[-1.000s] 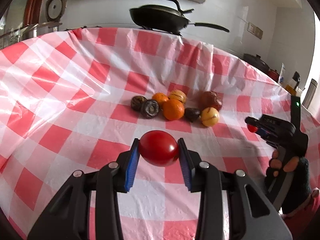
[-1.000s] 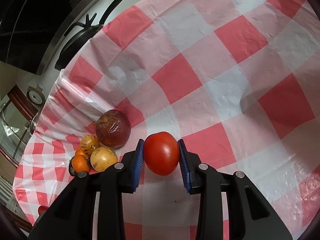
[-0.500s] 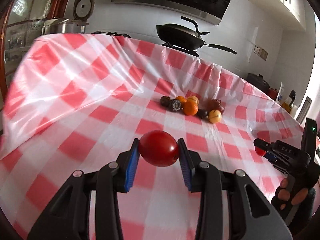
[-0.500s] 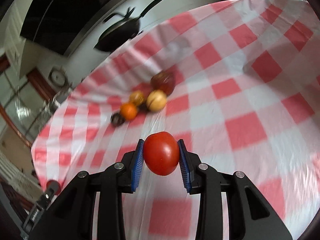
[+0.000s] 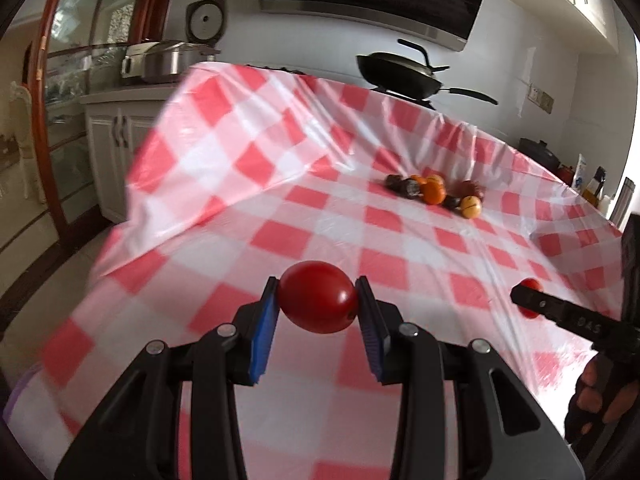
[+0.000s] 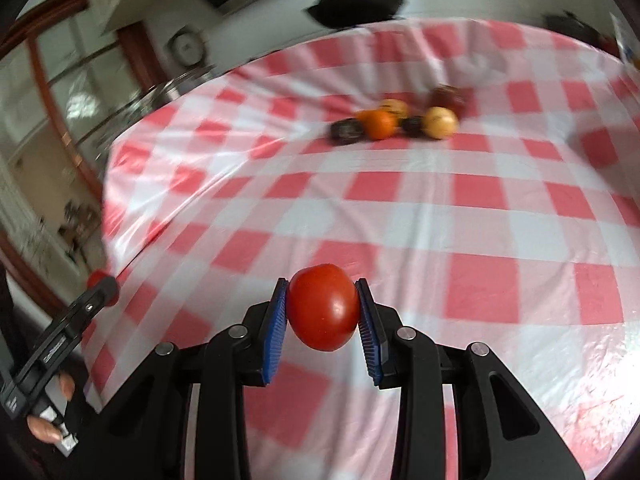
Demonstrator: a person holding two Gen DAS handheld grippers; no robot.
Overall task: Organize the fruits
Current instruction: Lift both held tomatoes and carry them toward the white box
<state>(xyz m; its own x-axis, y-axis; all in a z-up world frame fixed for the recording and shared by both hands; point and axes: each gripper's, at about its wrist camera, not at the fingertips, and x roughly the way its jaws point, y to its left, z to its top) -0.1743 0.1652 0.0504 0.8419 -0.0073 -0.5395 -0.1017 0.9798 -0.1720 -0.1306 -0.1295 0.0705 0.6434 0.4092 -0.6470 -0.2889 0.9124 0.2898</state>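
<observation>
My left gripper (image 5: 317, 304) is shut on a dark red tomato (image 5: 318, 298), held above the near part of the red-and-white checked tablecloth (image 5: 400, 248). My right gripper (image 6: 322, 312) is shut on a second red tomato (image 6: 324, 312). A cluster of fruit lies far off on the cloth: an orange (image 5: 434, 194), a yellow fruit (image 5: 470, 207), dark round fruits (image 5: 408, 186) and a reddish-brown one (image 5: 468, 188). The same cluster (image 6: 380, 124) shows blurred in the right wrist view. Each gripper shows in the other's view, the right gripper (image 5: 532, 300) at the right edge and the left gripper (image 6: 102, 284) at the lower left.
A black wok (image 5: 400, 74) sits on the stove behind the table. A steel pot (image 5: 160, 60) and a rice cooker (image 5: 206, 20) stand on a counter at the back left. The cloth drops over the table's left edge (image 5: 132, 184). Bottles (image 5: 592, 188) stand at the far right.
Both grippers have pulled back from the fruit cluster, each still holding its tomato; the cluster now looks small and far. The right gripper's view has rolled to level.
</observation>
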